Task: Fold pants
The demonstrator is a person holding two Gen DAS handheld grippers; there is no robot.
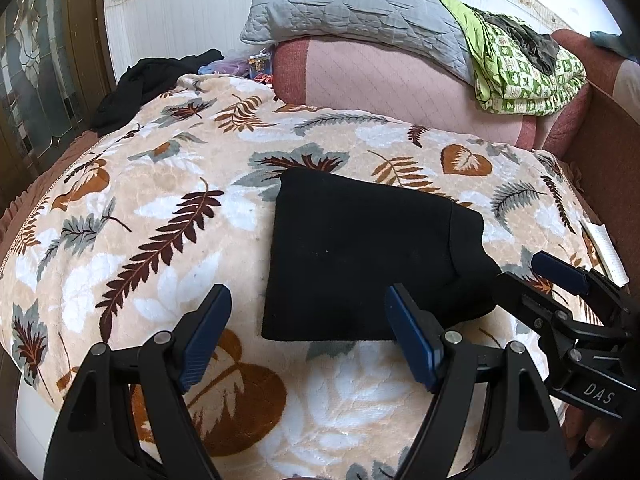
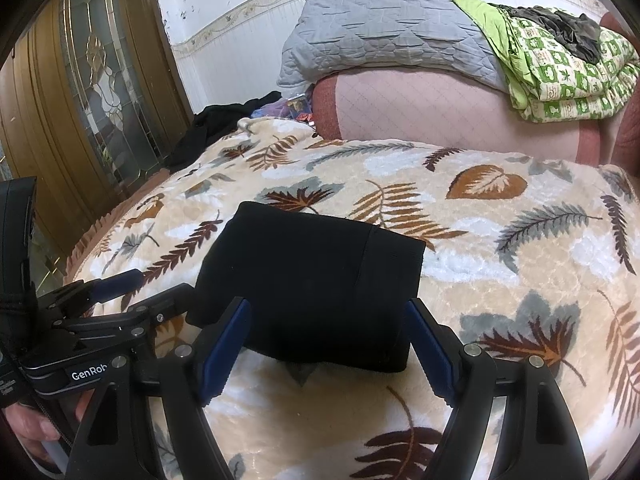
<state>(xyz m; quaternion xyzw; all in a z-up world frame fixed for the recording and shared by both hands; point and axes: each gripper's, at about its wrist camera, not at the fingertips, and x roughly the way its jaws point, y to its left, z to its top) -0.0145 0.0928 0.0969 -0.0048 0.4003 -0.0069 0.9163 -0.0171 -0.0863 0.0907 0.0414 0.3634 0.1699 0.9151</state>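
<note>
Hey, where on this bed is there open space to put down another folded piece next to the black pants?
The leaf-print blanket lies bare left of the folded black pants, up to the bed edge. Another open stretch runs right of the pants toward the big brown leaf. The back is crowded: black clothing, small items, the pink quilt with gray pillow and green bedding.

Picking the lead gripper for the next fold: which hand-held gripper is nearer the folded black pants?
Right, narrowly. The right hand-held gripper hangs open over the pants' near edge. The left hand-held gripper, also open, sits at their near left corner, mostly over the blanket.
</note>
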